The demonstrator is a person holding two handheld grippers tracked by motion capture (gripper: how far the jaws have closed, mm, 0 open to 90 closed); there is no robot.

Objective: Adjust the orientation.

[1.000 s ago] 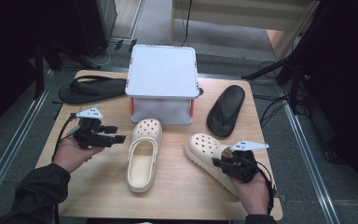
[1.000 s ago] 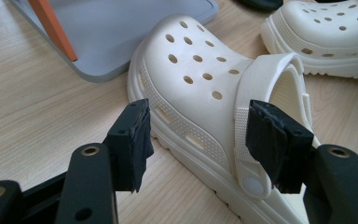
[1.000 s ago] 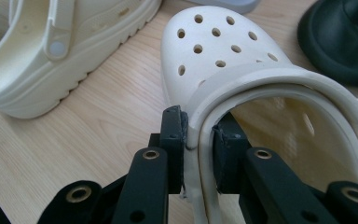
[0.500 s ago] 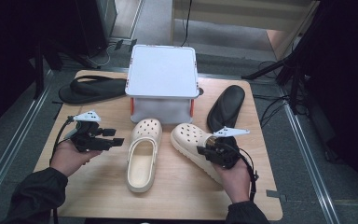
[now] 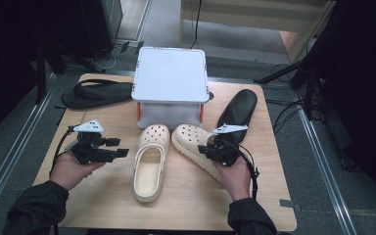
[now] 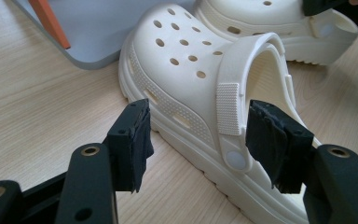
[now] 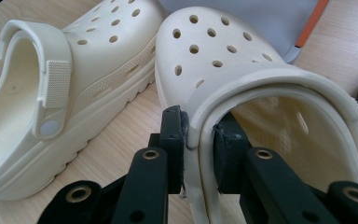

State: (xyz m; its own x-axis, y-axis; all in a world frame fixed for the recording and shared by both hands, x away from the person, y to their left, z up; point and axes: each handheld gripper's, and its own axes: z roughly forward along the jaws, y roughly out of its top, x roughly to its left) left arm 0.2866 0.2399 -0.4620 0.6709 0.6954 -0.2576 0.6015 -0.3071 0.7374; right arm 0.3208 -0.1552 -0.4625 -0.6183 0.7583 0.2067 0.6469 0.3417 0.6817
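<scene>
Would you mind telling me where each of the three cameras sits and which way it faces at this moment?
High view: above the person's side, looking forward and down at the table; both forearms, left gripper and right gripper show.
Left gripper view: rides the left gripper, looking along its open jaws at the left clog.
Right gripper view: rides the right gripper, whose jaws pinch the right clog by its side wall.
Shared: both gripper views show both clogs and the grey box.
</scene>
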